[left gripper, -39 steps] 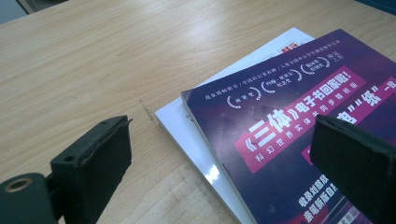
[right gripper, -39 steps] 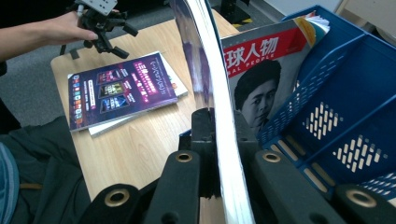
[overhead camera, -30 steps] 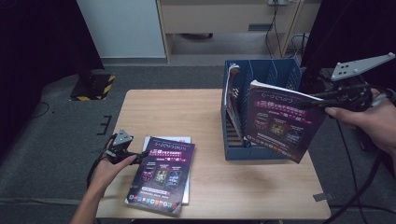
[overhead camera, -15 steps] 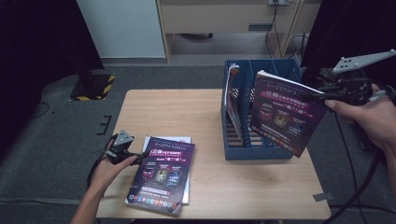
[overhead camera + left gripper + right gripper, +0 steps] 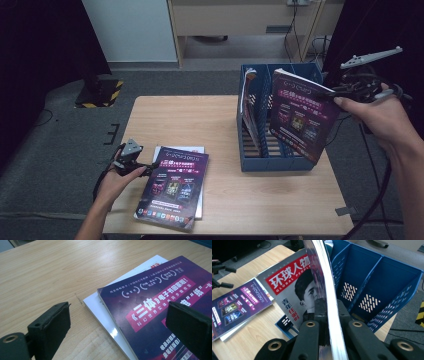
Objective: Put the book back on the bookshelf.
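Observation:
My right gripper (image 5: 331,93) (image 5: 328,305) is shut on the top edge of a purple magazine (image 5: 300,116) (image 5: 324,267), which hangs tilted over the right compartments of a blue file rack (image 5: 272,163) (image 5: 387,277). A red-titled magazine (image 5: 248,102) (image 5: 287,285) stands in the rack's leftmost slot. At the table's near left, a second purple magazine (image 5: 172,187) (image 5: 155,307) lies on a white one (image 5: 176,149) (image 5: 100,307). My left gripper (image 5: 149,166) (image 5: 120,315) stands open low at that stack's left edge, its jaws on either side of the stack's corner.
The wooden table (image 5: 185,120) has bare room between the stack and the rack. The rack's middle and right slots (image 5: 359,272) hold nothing. Grey carpet surrounds the table; a cabinet and cables stand beyond the far edge.
The right gripper has carried the purple magazine leftward and slightly down, closer over the rack, and the magazine hangs steeper. The left gripper and the stack have stayed put.

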A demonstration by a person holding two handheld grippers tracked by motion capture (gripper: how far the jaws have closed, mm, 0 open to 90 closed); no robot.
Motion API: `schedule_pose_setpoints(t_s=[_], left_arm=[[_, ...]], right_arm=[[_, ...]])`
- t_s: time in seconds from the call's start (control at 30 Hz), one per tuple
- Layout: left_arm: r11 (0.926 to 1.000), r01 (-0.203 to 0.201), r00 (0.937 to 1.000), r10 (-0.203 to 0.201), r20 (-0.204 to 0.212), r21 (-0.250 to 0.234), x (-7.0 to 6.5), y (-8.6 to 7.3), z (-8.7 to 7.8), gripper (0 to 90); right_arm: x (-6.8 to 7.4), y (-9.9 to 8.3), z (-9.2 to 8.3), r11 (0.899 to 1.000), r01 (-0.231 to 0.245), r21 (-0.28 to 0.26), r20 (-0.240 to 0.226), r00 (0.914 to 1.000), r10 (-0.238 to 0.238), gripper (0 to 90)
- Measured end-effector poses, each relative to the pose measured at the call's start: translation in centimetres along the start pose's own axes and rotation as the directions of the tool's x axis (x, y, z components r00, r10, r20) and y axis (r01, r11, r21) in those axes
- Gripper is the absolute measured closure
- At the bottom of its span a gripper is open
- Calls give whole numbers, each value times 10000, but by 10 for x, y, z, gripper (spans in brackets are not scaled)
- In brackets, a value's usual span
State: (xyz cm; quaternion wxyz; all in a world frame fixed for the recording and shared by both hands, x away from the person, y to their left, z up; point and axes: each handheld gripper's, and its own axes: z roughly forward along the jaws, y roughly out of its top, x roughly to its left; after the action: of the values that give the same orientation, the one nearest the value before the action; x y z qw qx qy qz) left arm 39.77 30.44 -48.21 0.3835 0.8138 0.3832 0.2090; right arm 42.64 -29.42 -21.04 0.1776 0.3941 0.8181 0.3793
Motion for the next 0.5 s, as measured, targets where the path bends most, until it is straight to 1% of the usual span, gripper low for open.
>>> schedule_pose_setpoints(t_s=[0.07, 0.1, 0.13, 0.27, 0.43, 0.5], left_arm=[[10000, 5, 10000, -5, -5, 5, 0, 0, 0, 56], [10000, 62, 10000, -62, -15, -52, 0, 0, 0, 56], [9999, 78, 10000, -78, -17, -72, 1, 0, 0, 56], [9999, 87, 10000, -87, -11, -95, 1, 0, -1, 56], [9999, 21, 10000, -20, 32, -107, 1, 1, -1, 56], [9999, 51, 10000, -51, 32, -155, 1, 1, -2, 56]], right_arm=[[-1, 3, 4, 9999, -134, -3, 123, 9998, 134, 844], [-1, 4, 5, 9998, -201, 86, 149, 9997, 200, 844], [-1, 6, 8, 9997, -221, 94, 257, 9994, 219, 843], [-3, 11, 14, 9977, -565, 373, 632, 9965, 541, 844], [-3, 16, 21, 9946, -793, 675, 857, 9936, 734, 843], [-3, 18, 23, 9940, -803, 742, 941, 9929, 732, 843]])
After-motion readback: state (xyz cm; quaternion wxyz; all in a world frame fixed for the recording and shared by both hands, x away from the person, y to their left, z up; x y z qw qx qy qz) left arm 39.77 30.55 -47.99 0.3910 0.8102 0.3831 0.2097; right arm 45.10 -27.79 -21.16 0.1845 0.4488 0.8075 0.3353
